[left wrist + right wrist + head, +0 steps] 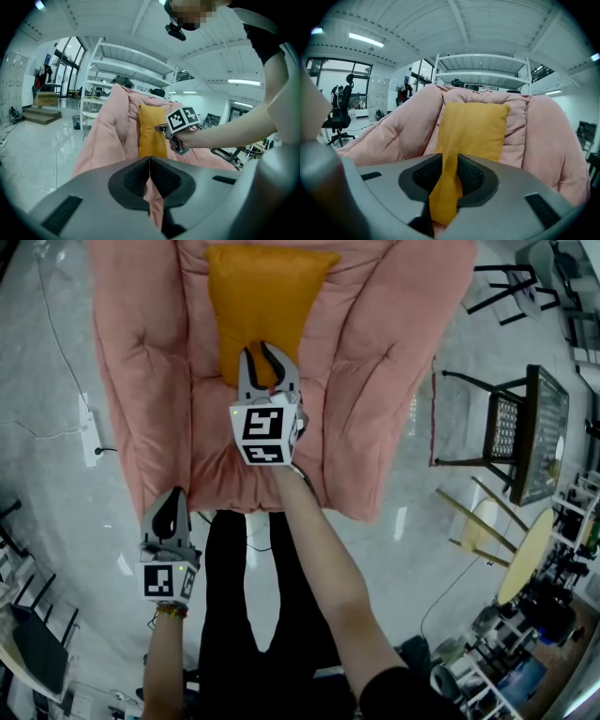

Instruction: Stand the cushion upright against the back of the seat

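Observation:
An orange cushion (267, 296) stands upright against the back of the pink padded seat (141, 381). My right gripper (264, 360) reaches in at the cushion's lower edge. In the right gripper view a fold of the cushion (476, 129) runs down between my right gripper's (449, 176) pads, which stand slightly apart and do not clamp it. My left gripper (169, 512) hangs back at the seat's front left corner, shut with nothing in it. In the left gripper view its jaws (149, 171) meet in a line, and the cushion (152, 131) and the right gripper (161, 127) show beyond them.
A power strip (91, 432) with its cable lies on the glossy floor to the left of the seat. A black metal chair and table (525, 432) and a round yellow table (525, 554) stand to the right. The person's legs (253, 615) are at the seat's front.

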Available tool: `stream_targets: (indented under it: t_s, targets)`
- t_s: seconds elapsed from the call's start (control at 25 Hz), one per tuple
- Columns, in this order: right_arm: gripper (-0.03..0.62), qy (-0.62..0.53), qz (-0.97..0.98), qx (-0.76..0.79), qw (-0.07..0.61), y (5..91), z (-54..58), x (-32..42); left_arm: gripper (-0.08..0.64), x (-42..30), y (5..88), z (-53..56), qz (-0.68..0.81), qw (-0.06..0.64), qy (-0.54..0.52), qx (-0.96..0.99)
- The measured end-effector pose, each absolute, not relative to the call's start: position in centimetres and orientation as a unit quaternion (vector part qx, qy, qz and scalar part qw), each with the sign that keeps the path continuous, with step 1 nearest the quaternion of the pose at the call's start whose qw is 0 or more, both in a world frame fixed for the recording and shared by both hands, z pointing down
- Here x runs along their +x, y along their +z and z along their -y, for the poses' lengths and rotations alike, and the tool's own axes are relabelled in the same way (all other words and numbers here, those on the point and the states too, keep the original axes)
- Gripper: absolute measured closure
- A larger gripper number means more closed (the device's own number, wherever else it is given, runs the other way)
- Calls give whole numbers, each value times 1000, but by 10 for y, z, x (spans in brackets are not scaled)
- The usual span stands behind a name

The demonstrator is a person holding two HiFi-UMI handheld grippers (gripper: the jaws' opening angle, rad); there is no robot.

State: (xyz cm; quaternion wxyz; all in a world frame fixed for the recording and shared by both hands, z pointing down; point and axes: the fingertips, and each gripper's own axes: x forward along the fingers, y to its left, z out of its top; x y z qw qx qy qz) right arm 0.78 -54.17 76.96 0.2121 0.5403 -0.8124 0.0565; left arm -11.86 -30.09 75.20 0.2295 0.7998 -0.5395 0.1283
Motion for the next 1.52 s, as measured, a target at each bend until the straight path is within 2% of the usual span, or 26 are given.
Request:
stream_targets:
  t_s: [0.44, 0.8, 1.52]
  targets:
    - [503, 58, 824, 521, 214, 736, 492, 40, 546, -91, 719, 298, 526, 201, 121, 817]
    - [503, 89, 837, 508, 184, 649, 432, 72, 546, -58, 624, 317, 509, 156, 108, 840]
    - [503, 109, 863, 470, 148, 478, 333, 60, 546, -36, 463, 318, 497, 108, 80, 857]
